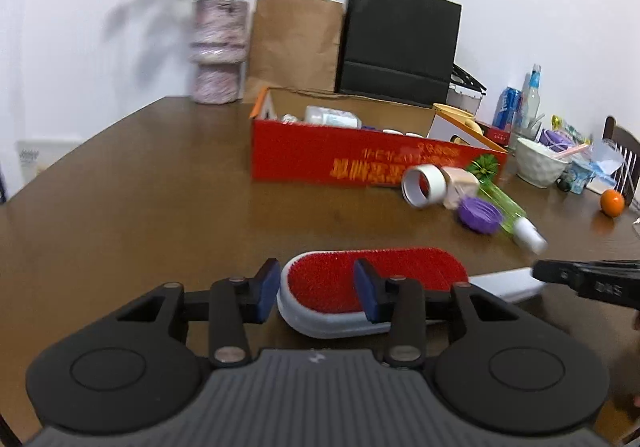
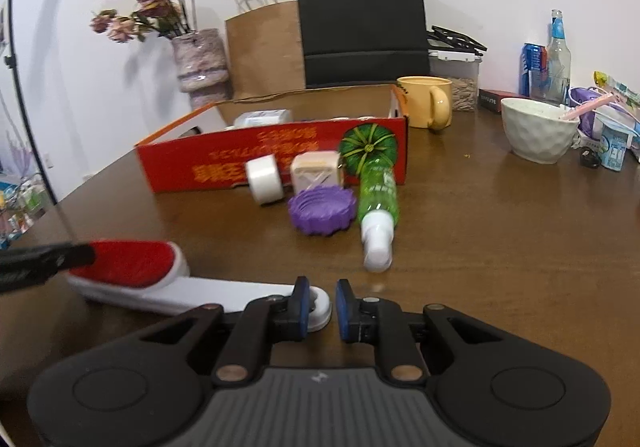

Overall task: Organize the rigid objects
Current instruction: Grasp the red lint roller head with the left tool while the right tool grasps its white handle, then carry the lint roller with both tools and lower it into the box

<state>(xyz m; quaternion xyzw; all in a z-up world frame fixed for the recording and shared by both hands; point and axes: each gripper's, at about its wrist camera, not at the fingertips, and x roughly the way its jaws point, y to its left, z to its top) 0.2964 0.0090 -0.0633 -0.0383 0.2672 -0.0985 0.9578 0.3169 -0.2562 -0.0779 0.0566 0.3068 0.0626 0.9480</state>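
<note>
Red bristles cover the oval head of a white plastic lint brush (image 1: 372, 283) that lies flat on the brown wooden table (image 1: 160, 199), and both claws are on it. The left gripper (image 1: 318, 289) straddles the head end: its blue pads stand at a middling width, one against the head's outer edge and the other over the red bristle face, though whether they actually press on it cannot be told. At the other end, the right gripper (image 2: 322, 305) has its blue-padded jaws drawn narrow around the rounded tip of the brush's white handle (image 2: 320, 307), which sits in the small gap between them, the left pad touching it. Ahead of the right claw, well clear of its fingertips, lies a green spray bottle with a white cap (image 2: 378, 203), pointing cap-first toward the claw. Just left of that bottle sits a purple ribbed lid (image 2: 322, 213), with a beige square block (image 2: 316, 169) and a white tape roll (image 2: 264, 177) behind it. Beyond these stands a long open red cardboard box with yellow lettering (image 2: 280, 163), holding a few white items. Farther right of the box are a yellow mug (image 2: 426, 101) and a white dimpled bowl (image 2: 536, 135).
</note>
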